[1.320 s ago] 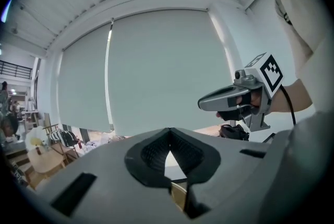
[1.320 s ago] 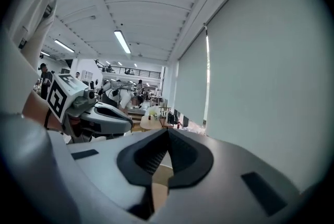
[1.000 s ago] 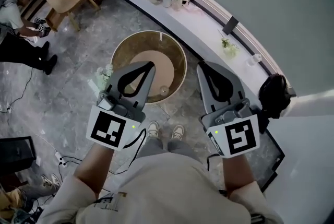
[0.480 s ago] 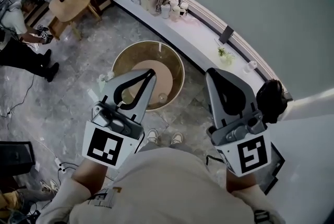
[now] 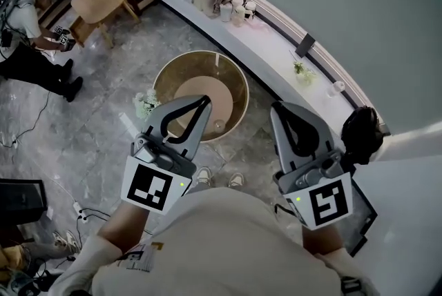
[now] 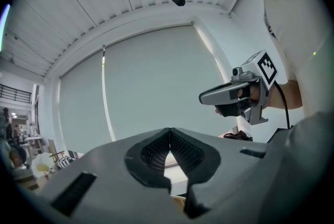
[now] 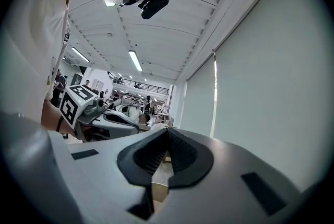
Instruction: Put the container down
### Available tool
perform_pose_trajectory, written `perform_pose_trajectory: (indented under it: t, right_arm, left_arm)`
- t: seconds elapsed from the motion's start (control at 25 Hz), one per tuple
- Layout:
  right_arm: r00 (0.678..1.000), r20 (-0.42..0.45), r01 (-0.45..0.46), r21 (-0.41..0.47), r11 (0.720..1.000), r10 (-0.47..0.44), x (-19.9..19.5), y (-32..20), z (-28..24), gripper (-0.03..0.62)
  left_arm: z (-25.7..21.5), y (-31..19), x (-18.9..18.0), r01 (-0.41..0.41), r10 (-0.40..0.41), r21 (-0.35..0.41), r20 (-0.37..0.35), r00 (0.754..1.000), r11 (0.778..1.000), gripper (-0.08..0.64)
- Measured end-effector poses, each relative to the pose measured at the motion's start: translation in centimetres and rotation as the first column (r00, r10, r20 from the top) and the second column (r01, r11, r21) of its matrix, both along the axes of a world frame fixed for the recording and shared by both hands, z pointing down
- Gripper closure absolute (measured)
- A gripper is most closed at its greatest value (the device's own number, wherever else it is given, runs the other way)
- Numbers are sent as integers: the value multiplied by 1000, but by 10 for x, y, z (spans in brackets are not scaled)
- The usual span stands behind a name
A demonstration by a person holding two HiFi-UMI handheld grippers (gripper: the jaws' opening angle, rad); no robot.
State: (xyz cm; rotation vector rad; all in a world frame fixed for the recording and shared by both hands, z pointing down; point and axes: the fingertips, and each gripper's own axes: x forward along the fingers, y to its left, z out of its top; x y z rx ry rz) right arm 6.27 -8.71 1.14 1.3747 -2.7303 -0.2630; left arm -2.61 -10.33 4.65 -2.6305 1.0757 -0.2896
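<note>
From the head view I look down on a round glass-topped table (image 5: 231, 81) with a wooden base. A small clear container (image 5: 219, 125) stands near its front edge. My left gripper (image 5: 204, 100) is held level above the table's near side, jaws together and empty. Off the table's right side, my right gripper (image 5: 282, 108) is likewise shut and holds nothing. In the left gripper view the shut left gripper (image 6: 168, 131) faces a pale blind, with the right gripper (image 6: 229, 96) beside it. The right gripper view shows the right gripper (image 7: 167, 131) closed, the left gripper (image 7: 112, 118) to its side.
A white curved counter (image 5: 276, 46) with cups and bags runs along the wall. A bunch of white flowers (image 5: 145, 105) sits left of the table. A seated person (image 5: 31, 46) and a wooden table (image 5: 103, 1) are far left. A dark screen (image 5: 359, 219) lies lower right; cables cross the floor.
Both grippers have risen a little and stayed shut and empty. The left one has rolled slightly. The head view has shifted a bit.
</note>
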Motion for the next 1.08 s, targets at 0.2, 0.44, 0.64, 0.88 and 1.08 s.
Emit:
perform_pose_trajectory:
  t: [0.2,0.44,0.64,0.88,1.08]
  right_arm:
    - [1000,2,6,-33,999,-6,3,2,7,584]
    - [1000,-1,9,-8,1000,-9,2,2,4,584]
    - [1000,-19,20,21,1000,-20,-1,3,3,584]
    - [1000,-20,3,11,1000,-3,1,4,2,584]
    - [1000,-18,-11,14,1000,11,-1,8,0,584]
  left_arm:
    - [2,2,5,14,-15,-11,-14,1000,1000,551]
    - [-1,3,4,22,-22,0,-16,1000,1000,551]
    - [2,4,1,31,-31,-4,-10,999,1000,551]
    - [-1,7,-1,28,-28,-5,-6,1000,1000,551]
    - [-7,14,-4,24,-25,-8,-28,999,1000,551]
